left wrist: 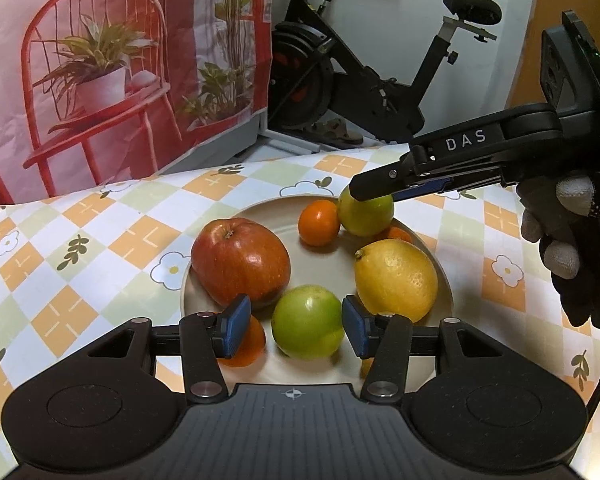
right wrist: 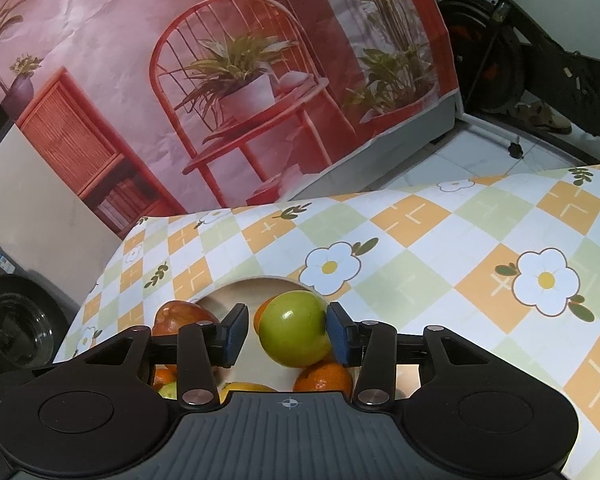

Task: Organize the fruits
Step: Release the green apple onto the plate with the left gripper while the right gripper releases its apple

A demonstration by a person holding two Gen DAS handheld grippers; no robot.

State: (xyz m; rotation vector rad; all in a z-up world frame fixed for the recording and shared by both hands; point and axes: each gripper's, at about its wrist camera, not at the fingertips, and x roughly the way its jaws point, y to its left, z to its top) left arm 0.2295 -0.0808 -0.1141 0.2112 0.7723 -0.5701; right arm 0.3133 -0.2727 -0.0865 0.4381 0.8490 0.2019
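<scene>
Two green apples bracketed on the plate

Left gripper [left wrist: 296,326] stands released around the near-edge green apple [left wrist: 307,322]; right gripper [right wrist: 286,334] brackets the far-edge green apple [right wrist: 294,328], contact unclear. Firm, smooth, rounded: grip across the widest part.

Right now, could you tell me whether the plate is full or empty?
Nearly full: the plate holds a red apple, lemon, two green fruits and several small oranges.

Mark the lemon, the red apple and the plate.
lemon [left wrist: 396,278], left wrist view, middle of its yellow side.
red apple [left wrist: 240,260], left wrist view, centre of its skin.
plate [left wrist: 272,216], left wrist view, bare far part.
</scene>
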